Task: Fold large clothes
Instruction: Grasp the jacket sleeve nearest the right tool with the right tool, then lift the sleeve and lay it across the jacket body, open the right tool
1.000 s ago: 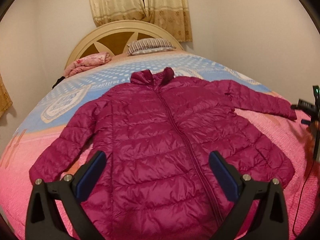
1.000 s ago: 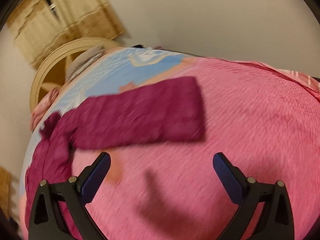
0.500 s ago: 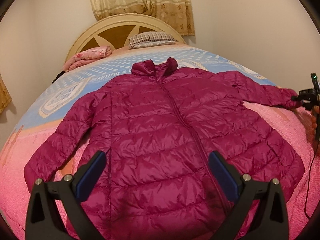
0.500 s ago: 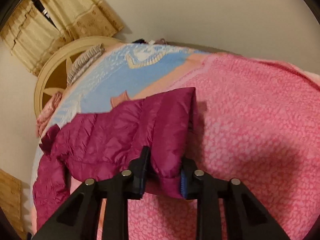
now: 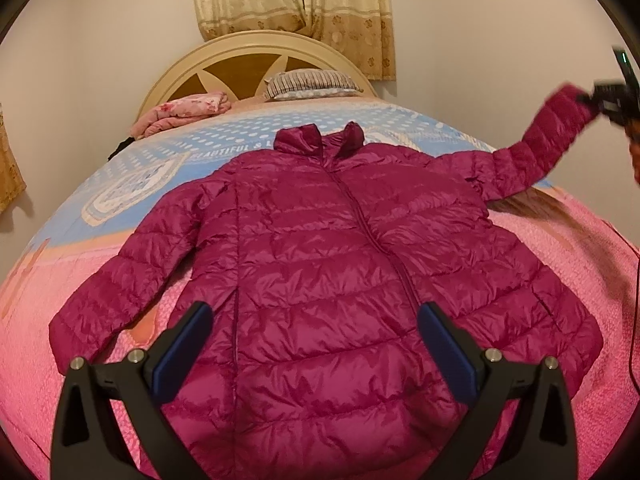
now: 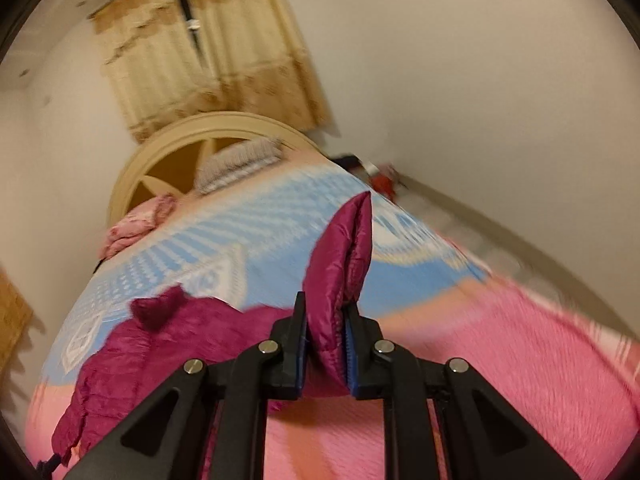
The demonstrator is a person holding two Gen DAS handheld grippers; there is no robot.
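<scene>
Jaws of right gripper clamp jacket sleeve.

**Bed and its load**

Bed, pink spread at the foot, blue dotted cover toward the arched cream headboard. On it: magenta jacket, front up, collar toward the headboard; striped pillow and folded pink blanket at the head.
</scene>
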